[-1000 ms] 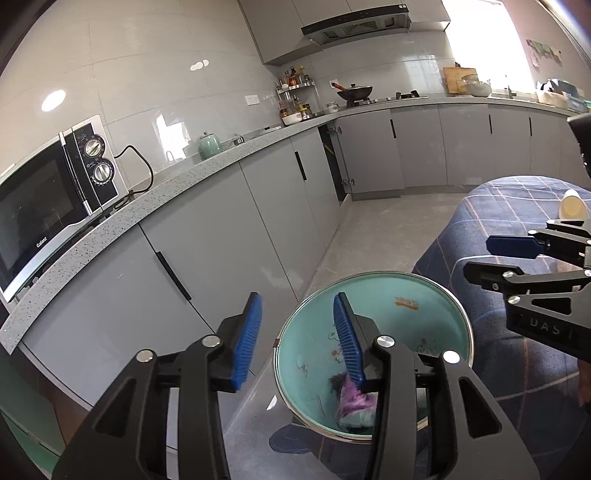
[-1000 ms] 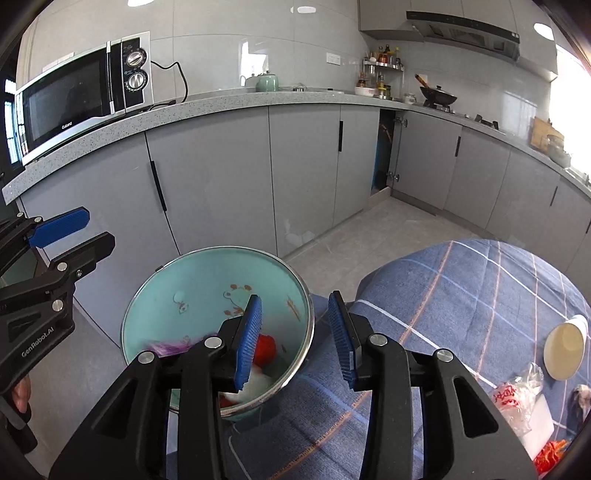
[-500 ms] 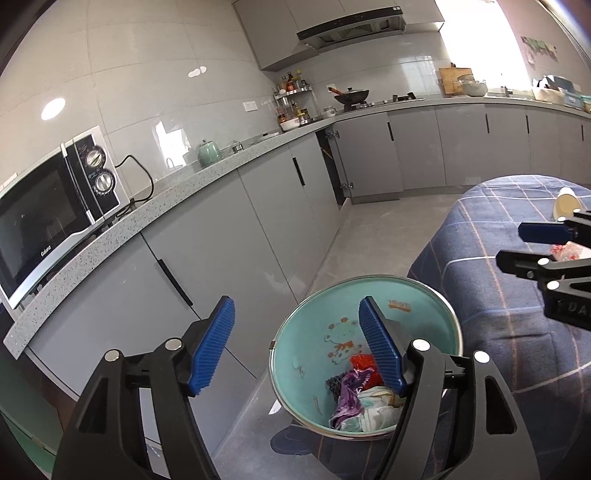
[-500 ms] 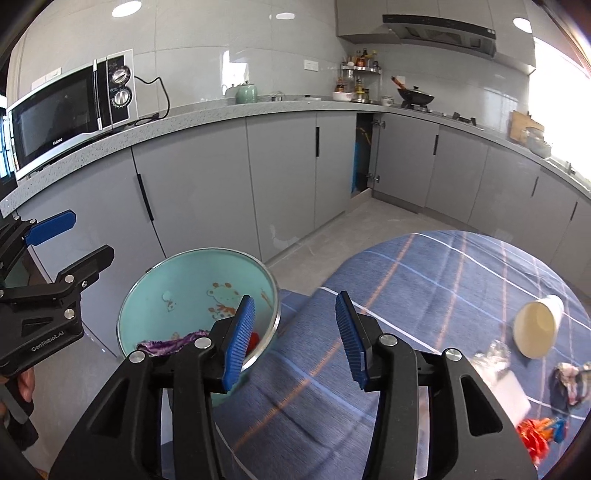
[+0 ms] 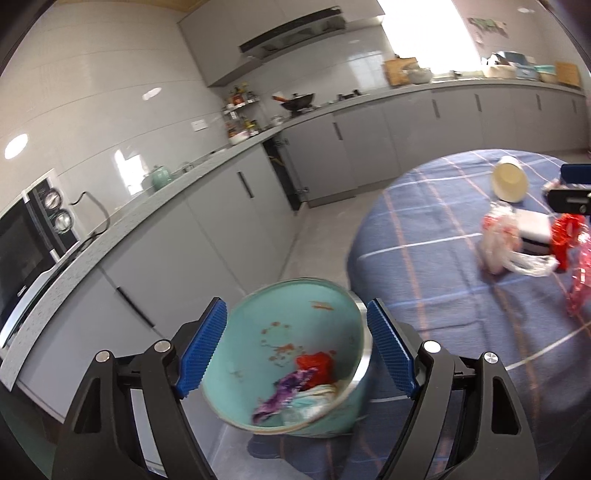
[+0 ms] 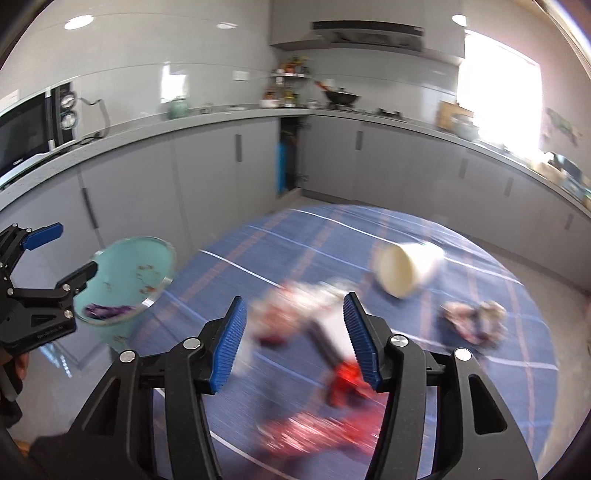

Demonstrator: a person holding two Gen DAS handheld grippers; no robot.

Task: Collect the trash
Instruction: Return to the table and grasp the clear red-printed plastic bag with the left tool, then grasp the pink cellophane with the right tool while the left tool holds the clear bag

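Here both jaws have just been opening, empty: left hand-held gripper (image 5: 295, 350) frames the bin (image 5: 291, 354) off the desk (image 5: 424, 266) edge; right hand-held gripper (image 6: 293, 341) over wrappers (image 6: 295, 314)

Trash bin (image 5: 295, 354) beside the table (image 5: 424, 258), left; cup (image 5: 509, 183) behind wrappers (image 5: 509, 247).

Home kitchen, grey cabinets (image 6: 207, 177), microwave (image 5: 26, 240), wok (image 6: 341, 96), range hood (image 6: 365, 31)
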